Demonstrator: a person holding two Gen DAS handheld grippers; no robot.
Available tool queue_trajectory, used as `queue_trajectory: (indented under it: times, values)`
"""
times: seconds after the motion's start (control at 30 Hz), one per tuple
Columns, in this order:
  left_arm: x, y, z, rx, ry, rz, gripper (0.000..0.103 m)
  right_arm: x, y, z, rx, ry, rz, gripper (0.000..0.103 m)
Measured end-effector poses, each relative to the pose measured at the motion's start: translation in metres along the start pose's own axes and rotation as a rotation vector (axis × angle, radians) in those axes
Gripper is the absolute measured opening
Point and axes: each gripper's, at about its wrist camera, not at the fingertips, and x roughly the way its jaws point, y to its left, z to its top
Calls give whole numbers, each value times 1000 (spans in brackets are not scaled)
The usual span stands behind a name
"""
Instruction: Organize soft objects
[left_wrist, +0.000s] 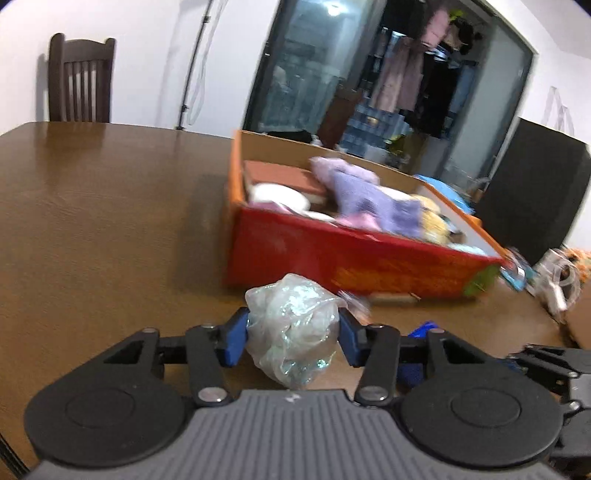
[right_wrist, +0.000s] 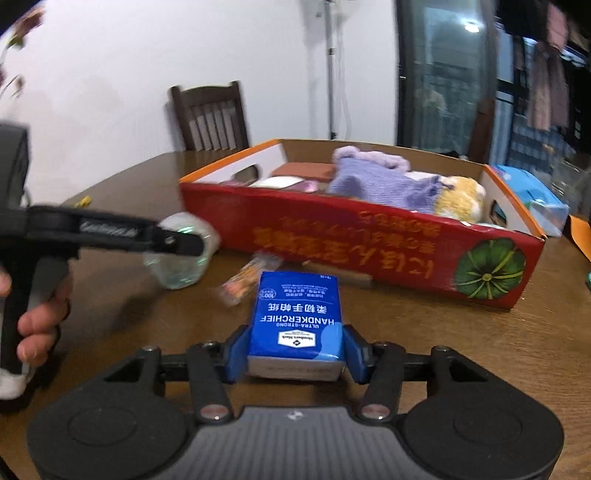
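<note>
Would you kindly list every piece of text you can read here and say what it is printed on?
"ULTRA-STRONG HANDKERCHIEF", upside down: blue tissue pack in the right tongs.
"100%" seal: same pack.
Chinese characters and diamond logo on the pack: too small to read.
Yellow characters on the red box: upside down and blurred, unreadable.

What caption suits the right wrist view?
Right tool grips a blue handkerchief pack before the red cardboard box.

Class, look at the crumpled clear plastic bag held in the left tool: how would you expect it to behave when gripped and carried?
The crumpled plastic bag probably squashes rather than resists: its wrinkled film bulges between the left tool. It looks light, being thin and see-through. Its glossy surface might slip if the grip loosens.
</note>
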Motion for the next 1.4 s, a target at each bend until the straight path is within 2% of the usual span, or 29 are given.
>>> queue_trajectory:
  times: [0.1,0.17,0.2,0.27,0.3,0.33,0.4,0.47,0.53,0.67,0.77,0.8,0.9,1.0,1.07,1.2,1.27,1.3,1.4]
  values:
    - [-17,-15,-21,25,18,-29,57,-24,9,-20,-89,24,95,52]
    - [-31,-24,-38,35,34,-45,57,-42,13,-34,-144,41,146,52]
    - [-37,-27,-45,37,33,-50,58,-50,13,-39,-161,47,151,53]
    - [-50,-34,-58,49,46,-76,63,-62,9,-47,-159,56,110,62]
    - [-53,-39,-62,59,45,-82,67,-67,4,-49,-144,57,72,66]
    - [-57,-41,-65,66,39,-77,75,-72,-3,-51,-119,55,32,66]
    - [-63,-46,-67,83,18,-46,80,-79,-18,-52,-37,37,-24,66]
    - [-75,-48,-66,87,-25,-16,80,-89,-32,-53,66,-1,-24,66]
    - [-88,-47,-62,67,-58,-20,80,-98,-36,-54,126,-43,9,66]
    - [-102,-54,-60,55,-53,-94,79,-99,-32,-57,180,-76,51,66]
    - [-100,-65,-66,74,-32,-98,73,-88,-22,-55,198,-70,57,65]
    - [-99,-68,-67,79,-31,-88,68,-84,-21,-55,211,-69,55,65]
    - [-99,-73,-66,84,-41,-107,68,-76,-19,-53,238,-69,40,65]
    - [-95,-70,-66,89,-70,-34,74,-73,-21,-50,271,-83,12,65]
    - [-87,-65,-67,97,-57,6,74,-76,-21,-45,270,-116,6,64]
    - [-64,-51,-64,50,-10,-16,76,-70,-12,-26,232,-134,51,64]
    - [-53,-47,-63,38,6,-43,62,-57,-8,-13,209,-126,55,64]
    - [-48,-45,-62,35,18,-61,47,-49,-7,-6,203,-118,59,64]
    - [-42,-41,-57,39,7,-52,45,-20,-5,18,195,-82,71,64]
